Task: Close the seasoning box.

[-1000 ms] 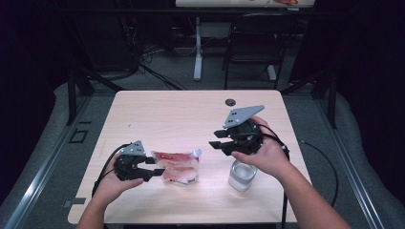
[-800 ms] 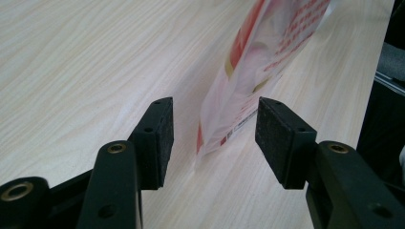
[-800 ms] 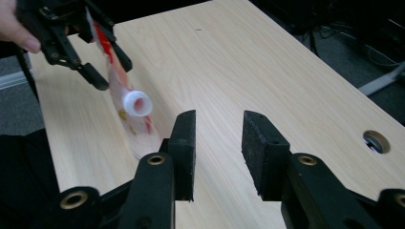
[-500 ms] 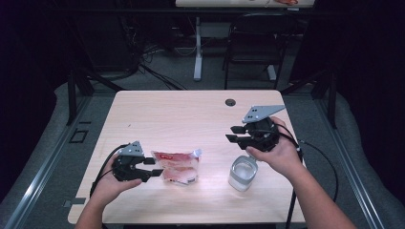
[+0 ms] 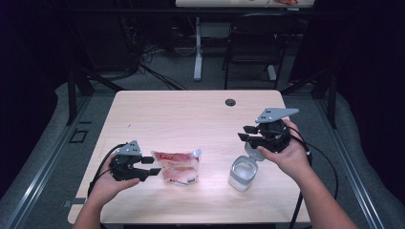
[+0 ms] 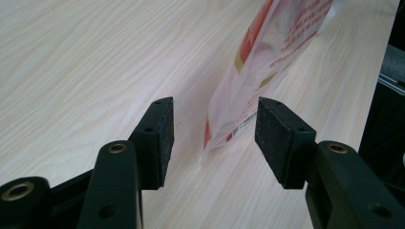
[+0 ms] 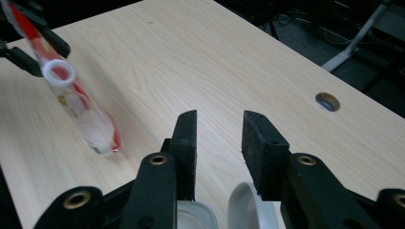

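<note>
Right claw (image 5: 245, 133) level above jar (image 5: 242, 174)

On the bench (image 5: 191, 114) the pouch (image 5: 175, 166) lies at the near left and the jar (image 5: 242, 174) stands to its right, apart from it. The left gripper (image 5: 152, 165) is just left of the pouch; the right gripper (image 5: 244, 133) hangs behind the jar.
</note>
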